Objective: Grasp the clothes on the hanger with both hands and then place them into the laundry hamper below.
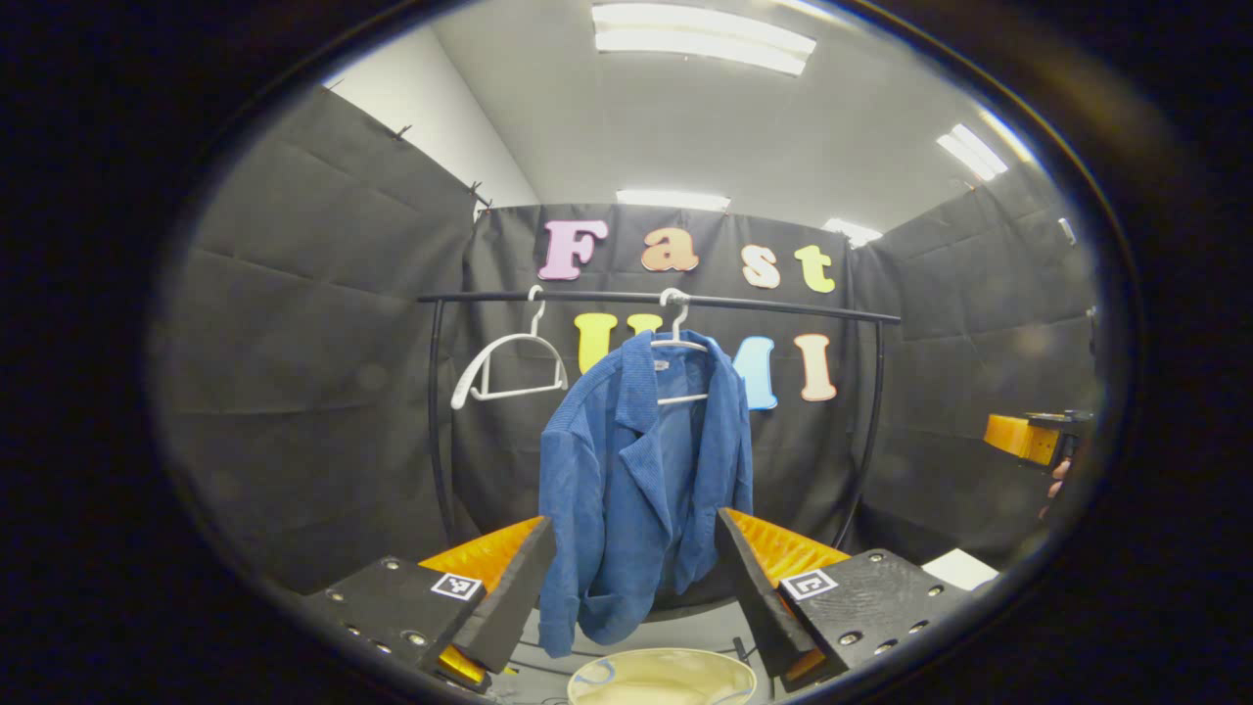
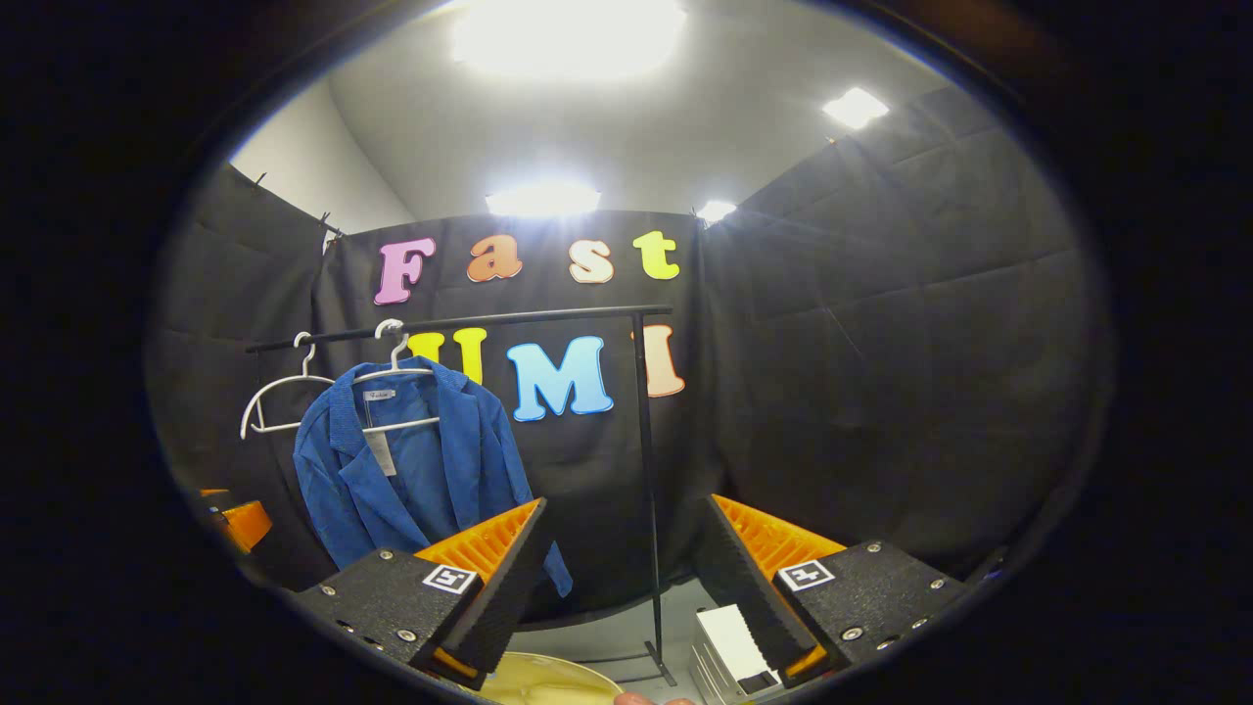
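Observation:
A blue jacket (image 1: 626,460) hangs on a white hanger (image 1: 680,345) from a black rail (image 1: 783,306). In the left gripper view my left gripper (image 1: 634,521) is open, its fingers framing the jacket's lower half from a distance, without touching it. The cream rim of the laundry hamper (image 1: 662,678) shows just below the jacket. In the right gripper view the jacket (image 2: 411,470) hangs to the left. My right gripper (image 2: 626,504) is open on empty air, aimed at the rack's upright post (image 2: 643,441). The hamper rim (image 2: 543,681) sits low between its fingers.
An empty white hanger (image 1: 509,370) hangs on the rail left of the jacket. A white box (image 2: 729,636) lies on the floor by the rack's foot. The right gripper (image 1: 1023,436) and a hand appear at the far right of the left gripper view.

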### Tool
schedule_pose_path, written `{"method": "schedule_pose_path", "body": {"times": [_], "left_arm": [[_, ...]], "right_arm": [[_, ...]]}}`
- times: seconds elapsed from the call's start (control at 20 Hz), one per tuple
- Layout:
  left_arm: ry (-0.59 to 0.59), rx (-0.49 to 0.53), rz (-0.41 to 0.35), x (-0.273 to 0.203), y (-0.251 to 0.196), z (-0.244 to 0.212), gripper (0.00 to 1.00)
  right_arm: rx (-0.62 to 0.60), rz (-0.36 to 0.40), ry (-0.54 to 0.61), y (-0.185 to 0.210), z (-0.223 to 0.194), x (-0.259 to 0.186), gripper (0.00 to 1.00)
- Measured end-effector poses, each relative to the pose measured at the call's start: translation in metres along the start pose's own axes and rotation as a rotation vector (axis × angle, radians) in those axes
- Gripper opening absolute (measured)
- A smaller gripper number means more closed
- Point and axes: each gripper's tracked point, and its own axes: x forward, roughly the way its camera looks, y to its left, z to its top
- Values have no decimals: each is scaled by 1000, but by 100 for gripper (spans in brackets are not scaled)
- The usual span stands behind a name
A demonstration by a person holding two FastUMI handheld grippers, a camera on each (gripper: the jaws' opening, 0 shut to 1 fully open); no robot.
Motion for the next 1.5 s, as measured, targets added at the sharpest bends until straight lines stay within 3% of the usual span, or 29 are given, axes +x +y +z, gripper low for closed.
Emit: {"method": "schedule_pose_path", "body": {"times": [0.35, 0.7, 0.95, 1.15, 1.4, 1.45, 1.5], "left_arm": [[-10, 32, 38, 5, 15, 3, 98], [24, -120, 74, 9, 21, -5, 94], [48, -79, 110, 21, 27, -8, 98], [41, -93, 142, 47, 19, 3, 98], [106, -227, 176, 90, 1, -12, 99], [127, -235, 188, 100, -1, -16, 94], [137, -234, 207, 108, 0, -17, 98]], "right_arm": [[-34, 24, 29, 19, 6, 10, 96], [-99, 124, -6, 64, 37, 32, 96], [-86, 186, 18, 85, 36, 53, 96], [-56, 263, 29, 110, 33, 87, 96], [23, 358, 88, 141, 21, 146, 96], [43, 376, 101, 148, 19, 158, 96], [58, 399, 114, 156, 16, 169, 96]]}}
